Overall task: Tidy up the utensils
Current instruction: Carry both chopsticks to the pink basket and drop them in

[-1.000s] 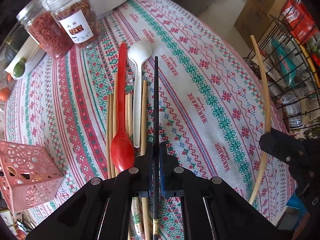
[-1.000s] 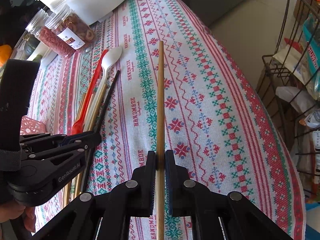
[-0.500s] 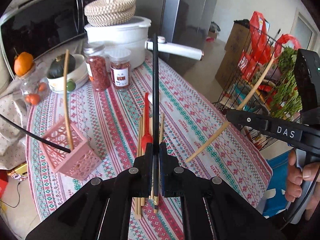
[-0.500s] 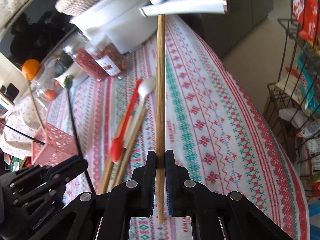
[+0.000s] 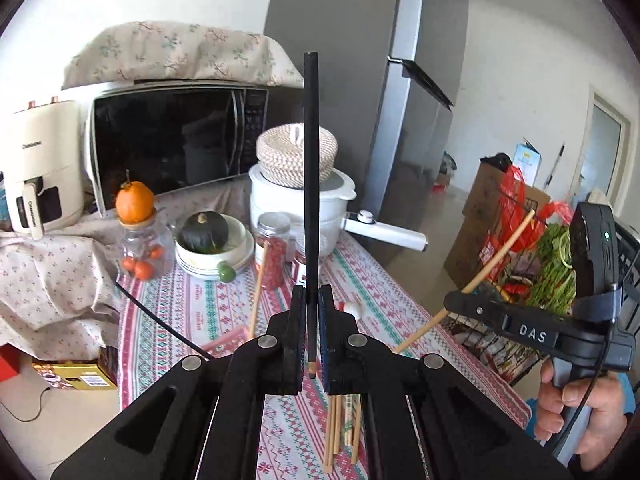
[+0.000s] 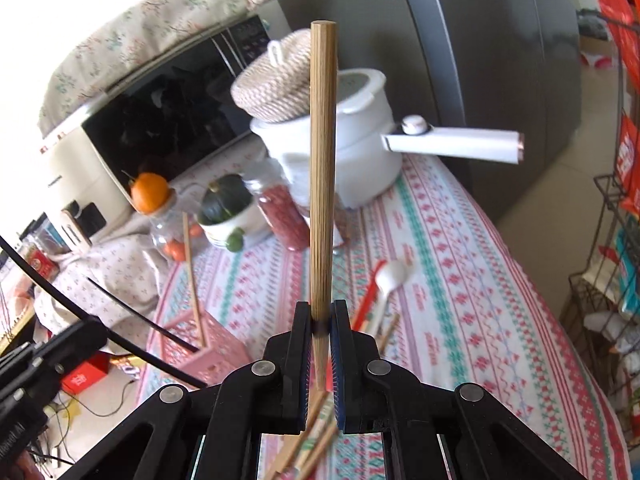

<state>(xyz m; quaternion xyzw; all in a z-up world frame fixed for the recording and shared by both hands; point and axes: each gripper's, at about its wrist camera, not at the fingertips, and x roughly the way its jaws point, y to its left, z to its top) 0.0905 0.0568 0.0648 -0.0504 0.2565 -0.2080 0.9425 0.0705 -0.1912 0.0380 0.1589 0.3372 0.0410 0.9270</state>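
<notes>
Left tongs (image 5: 308,312) clamped on a black chopstick (image 5: 310,184), gripped near its lower end, stick pointing straight up out of the jaws. Right tongs (image 6: 320,320) clamped on a bamboo chopstick (image 6: 321,168), same hold, low on the shaft. Seen from the left wrist, the bamboo stick sits tilted in the right tongs (image 5: 460,300), person's right hand (image 5: 576,412) on the grip.

Landmark: pink basket (image 6: 200,344) on the desk (image 6: 460,280), patterned cloth on top.
- One bamboo chopstick (image 6: 192,280) and one black chopstick (image 6: 140,320) stand in the basket, both leaning out over its rim.
- Both tongs are raised above the desk, to the right of the basket, not touching it.
- Loose chopsticks (image 5: 340,428) lie flat on the cloth right of the basket, under the tongs.
- Red spoon (image 6: 366,300) and white spoon (image 6: 392,280) lie side by side on the cloth beyond that pile, farther right of the basket.
- White pot (image 6: 360,160) with woven lid and the jars (image 6: 280,216) sit behind the basket, microwave (image 5: 172,144) behind those.
</notes>
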